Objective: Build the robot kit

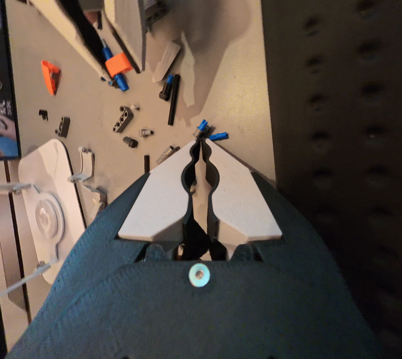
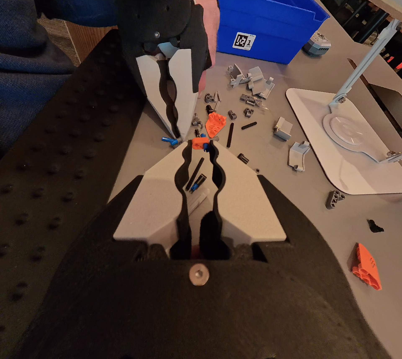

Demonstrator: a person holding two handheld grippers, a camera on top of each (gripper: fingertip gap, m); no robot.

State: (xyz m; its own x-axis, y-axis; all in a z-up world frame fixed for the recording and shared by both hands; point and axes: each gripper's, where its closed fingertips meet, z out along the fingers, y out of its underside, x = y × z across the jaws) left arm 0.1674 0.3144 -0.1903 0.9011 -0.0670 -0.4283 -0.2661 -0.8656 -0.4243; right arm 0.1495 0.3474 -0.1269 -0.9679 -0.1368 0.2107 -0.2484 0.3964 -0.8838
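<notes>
My right gripper (image 2: pixel 200 143) is clenching an orange connector (image 2: pixel 199 143) with blue pins. At eleven o'clock, my left gripper (image 1: pixel 200 141), tips nearly together, is touching a small blue-and-grey pin (image 1: pixel 202 129) on the grey table (image 2: pixel 272 153); beyond, a blue bin (image 2: pixel 272 18) is sitting.

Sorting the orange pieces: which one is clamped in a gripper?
The small orange connector with blue pins through it, pinched at the right gripper tips. The two orange wedge panels lie loose on the table.
</notes>
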